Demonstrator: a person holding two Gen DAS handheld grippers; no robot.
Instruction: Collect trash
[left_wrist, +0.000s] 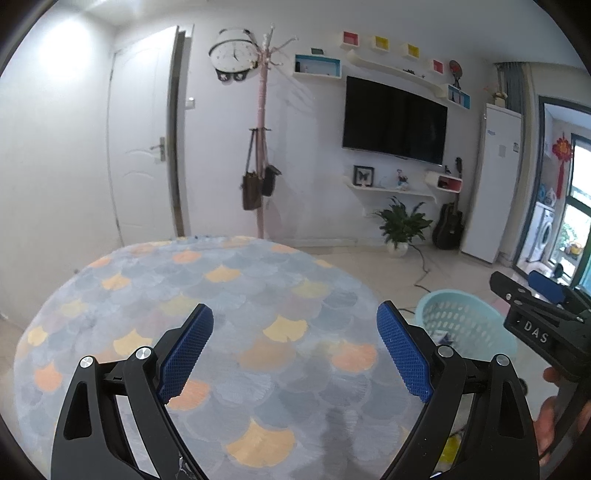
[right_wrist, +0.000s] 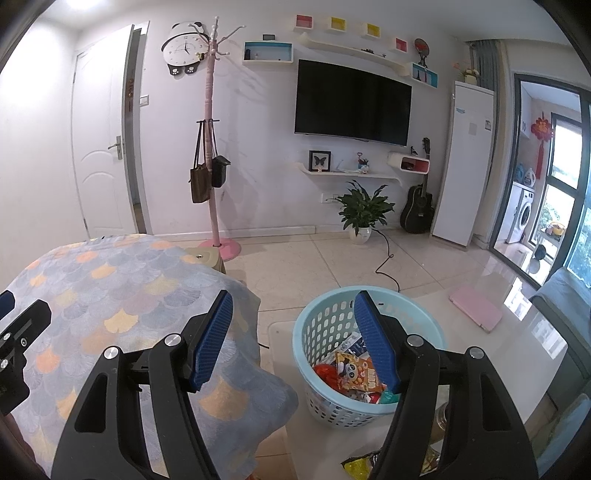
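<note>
Both grippers—left gripper (left_wrist: 295, 347), right gripper (right_wrist: 291, 332)—gaped wide, empty; the yellow wrapper (right_wrist: 360, 466) beside the laundry basket (right_wrist: 306, 328) risked being overlooked.

The white letters "DAS" stand on the black body of the right gripper (left_wrist: 532, 317), at the right edge of the left wrist view. Print on the orange panda snack packet (right_wrist: 360, 374) in the pale blue plastic basket (right_wrist: 321, 314) is too small to read.
</note>
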